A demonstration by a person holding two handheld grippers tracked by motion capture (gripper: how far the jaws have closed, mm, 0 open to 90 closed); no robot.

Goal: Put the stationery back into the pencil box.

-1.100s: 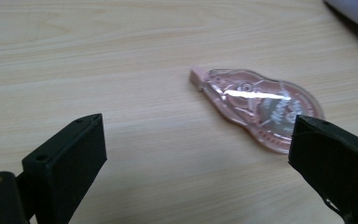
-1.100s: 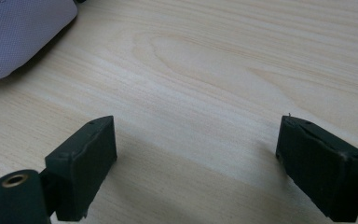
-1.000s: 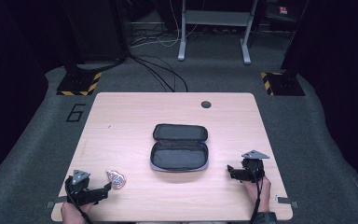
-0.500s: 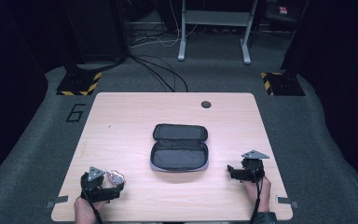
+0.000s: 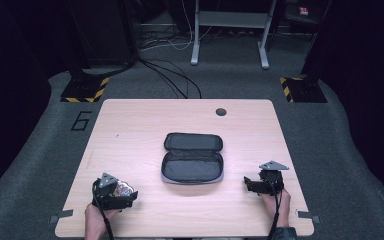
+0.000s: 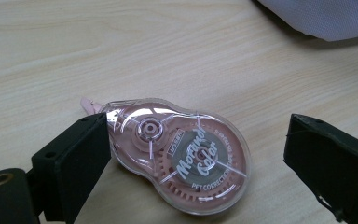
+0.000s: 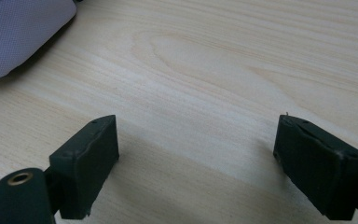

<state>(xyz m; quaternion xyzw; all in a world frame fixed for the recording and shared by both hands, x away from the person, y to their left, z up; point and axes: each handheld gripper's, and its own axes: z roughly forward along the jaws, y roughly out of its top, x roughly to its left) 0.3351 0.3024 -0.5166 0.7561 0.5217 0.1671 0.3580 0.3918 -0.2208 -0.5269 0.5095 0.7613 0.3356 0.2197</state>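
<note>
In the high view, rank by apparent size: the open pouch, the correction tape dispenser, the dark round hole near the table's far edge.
1. Open pouch, clearly largest.
2. Correction tape dispenser and round hole: both small. The left gripper partly covers the dispenser, so I cannot rank these two.

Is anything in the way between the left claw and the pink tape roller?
No. The left claw is open with the tape roller lying flat on the table right between its jaws. Nothing sits between them.

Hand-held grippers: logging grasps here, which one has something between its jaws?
The left hand-held gripper: its open jaws straddle the pink correction tape dispenser lying flat. The right hand-held gripper frames bare table.
</note>
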